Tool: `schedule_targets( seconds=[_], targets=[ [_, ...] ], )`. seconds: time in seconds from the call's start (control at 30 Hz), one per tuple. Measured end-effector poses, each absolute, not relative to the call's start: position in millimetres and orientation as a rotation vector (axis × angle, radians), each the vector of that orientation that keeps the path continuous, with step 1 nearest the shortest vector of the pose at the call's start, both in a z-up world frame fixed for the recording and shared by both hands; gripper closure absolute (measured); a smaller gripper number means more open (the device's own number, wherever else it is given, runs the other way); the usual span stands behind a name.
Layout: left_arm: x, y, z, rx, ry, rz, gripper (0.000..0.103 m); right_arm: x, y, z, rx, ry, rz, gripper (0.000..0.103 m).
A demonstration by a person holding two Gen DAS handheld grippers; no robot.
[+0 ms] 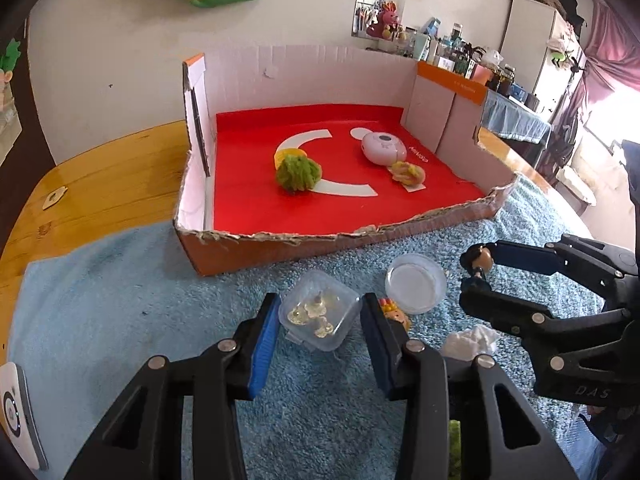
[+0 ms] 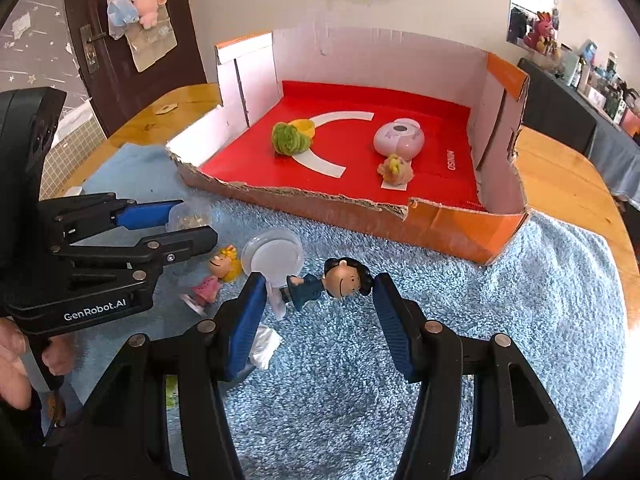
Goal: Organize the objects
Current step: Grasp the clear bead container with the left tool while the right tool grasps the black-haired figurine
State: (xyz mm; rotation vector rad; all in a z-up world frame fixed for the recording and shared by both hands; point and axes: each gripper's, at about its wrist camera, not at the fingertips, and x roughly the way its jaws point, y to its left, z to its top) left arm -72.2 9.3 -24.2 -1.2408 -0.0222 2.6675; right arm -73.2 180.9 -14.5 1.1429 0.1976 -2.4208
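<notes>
In the left wrist view, the left gripper [image 1: 318, 320] is partly closed, and its two blue pads press on the sides of a small clear plastic box [image 1: 318, 312] which has some pale little pieces inside. This box is at about 6 o'clock from the middle of the picture, over a blue fluffy towel [image 1: 120, 300]. At 3 o'clock from the box lies a round clear lid [image 1: 416, 282], and further at 3 o'clock the right gripper [image 1: 472, 276] comes in from the side with a dark-haired figurine [image 1: 478, 260] between its fingers. At 12 o'clock stands a cardboard tray [image 1: 280, 246] with a red floor; on this floor are a green fuzzy ball [image 1: 298, 174], a pink round case [image 1: 384, 146] and a small yellowish toy [image 1: 408, 172]. In the right wrist view, the right gripper [image 2: 318, 292] is about half open and holds the dark-haired figurine [image 2: 324, 284] sideways: the head touches the right pad, and the white base touches the left pad. At 9 o'clock the left gripper [image 2: 192, 220] is seen with the clear plastic box [image 2: 190, 216] between its fingers. A blonde figurine in pink [image 2: 214, 280] lies on the towel [image 2: 440, 280] at 8 o'clock from the round lid [image 2: 274, 256]. The tray [image 2: 360, 216] is at 12 o'clock.
</notes>
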Motion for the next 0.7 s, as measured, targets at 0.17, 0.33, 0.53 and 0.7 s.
schedule_targets(
  seconds=[0.17, 0.33, 0.53, 0.7],
  targets=[
    [-66, 10, -12, -1.197, -0.041, 2.679, 0.060, -69, 181, -5, 1.117, 0.185, -2.429, 0.049],
    [-65, 9, 0, -1.158, -0.065, 2.678, 0.060, -66, 182, 7, 1.084, 0.171, -2.436, 0.049],
    [-68, 12, 7, -1.142, -0.060, 2.683, 0.060, -67, 181, 17, 1.056, 0.167, -2.443, 0.049],
    [-73, 12, 11, -1.133, -0.073, 2.688, 0.060, -71, 182, 21, 1.045, 0.162, -2.448, 0.049]
  ],
)
